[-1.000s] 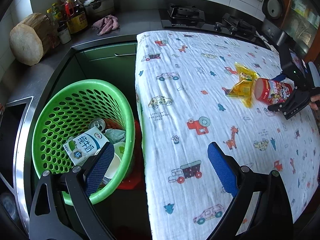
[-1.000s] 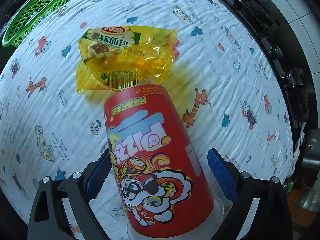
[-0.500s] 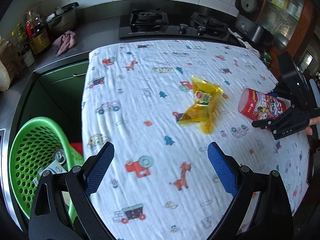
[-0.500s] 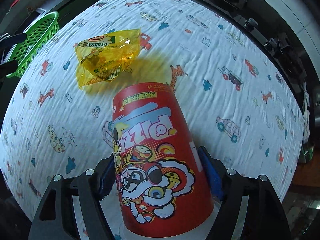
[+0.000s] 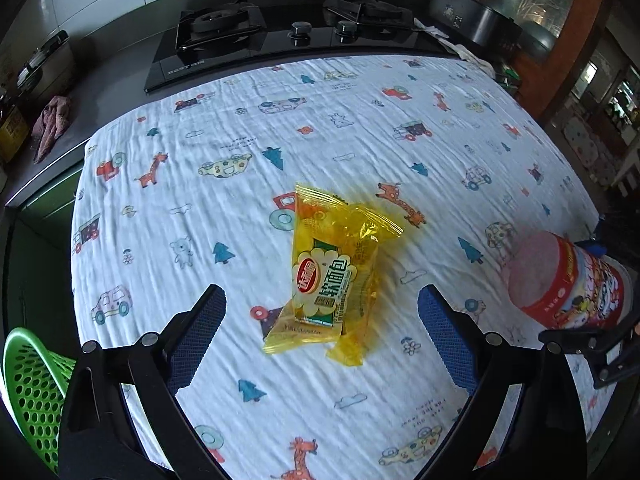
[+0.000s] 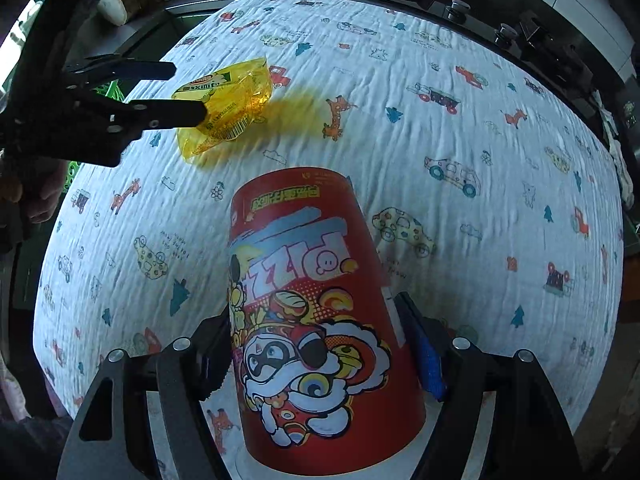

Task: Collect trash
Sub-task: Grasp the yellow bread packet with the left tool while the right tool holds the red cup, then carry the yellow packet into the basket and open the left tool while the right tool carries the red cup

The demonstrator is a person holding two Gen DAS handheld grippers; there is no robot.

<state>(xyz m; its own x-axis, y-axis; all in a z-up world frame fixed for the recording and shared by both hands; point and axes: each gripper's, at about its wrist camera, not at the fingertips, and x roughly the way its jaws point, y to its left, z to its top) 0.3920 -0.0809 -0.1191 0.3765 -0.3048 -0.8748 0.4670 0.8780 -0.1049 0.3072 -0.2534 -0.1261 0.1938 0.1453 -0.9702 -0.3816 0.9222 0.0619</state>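
Observation:
A yellow bread wrapper [image 5: 332, 276] lies on the printed tablecloth [image 5: 200, 184]. My left gripper [image 5: 322, 296] hovers over it, open, with a blue pad on each side of it and neither touching. The right wrist view shows that left gripper [image 6: 188, 90] at the wrapper [image 6: 236, 96]. My right gripper [image 6: 316, 320] is shut on a red cartoon-printed paper cup [image 6: 312, 280], pads pressed against its sides. The left wrist view has the cup [image 5: 560, 284] tilted at the right edge, its base toward the camera. A green basket [image 5: 28, 380] sits low at the left.
A black gas hob [image 5: 256, 36] runs along the counter behind the table, with a dark rice cooker [image 5: 472, 12] at its right end. A pink rag [image 5: 50, 124] lies on the left counter. A person's hand [image 6: 36, 196] holds the left gripper.
My left gripper swung away from the basket and across the cloth to the yellow wrapper. My right gripper closed onto the red cup and drew it away from the wrapper.

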